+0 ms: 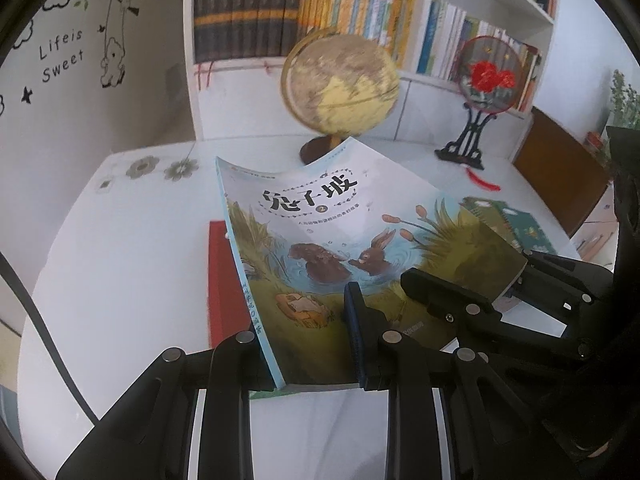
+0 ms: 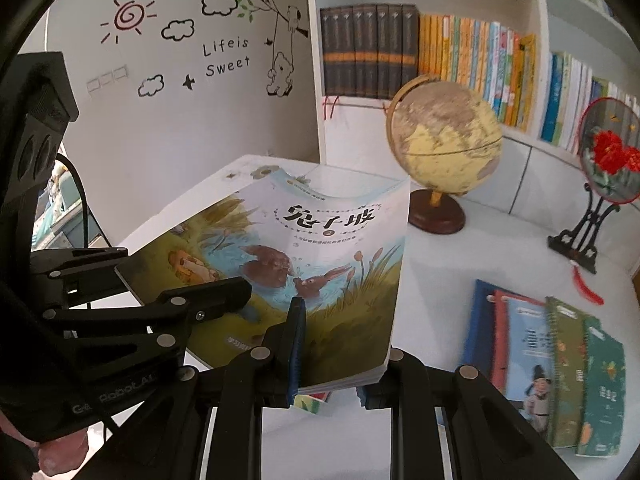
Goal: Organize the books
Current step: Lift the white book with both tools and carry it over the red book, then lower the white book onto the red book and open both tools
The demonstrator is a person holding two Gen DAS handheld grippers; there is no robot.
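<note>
1 rabbit book point(image 1: 320, 240) held above surface point(image 1: 120, 260), both hand-held grippers: left point(image 1: 316, 360) & right point(image 2: 340, 364) nearly closed, clamping near edge. 1 red book point(image 1: 222, 276) beneath; 3 bks point(image 2: 560, 364) lying at right. 1 globe point(image 2: 444, 140).

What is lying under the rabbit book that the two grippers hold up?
Under the rabbit book a red book lies on the white table. Only its left part shows; the rabbit book covers the rest.
</note>
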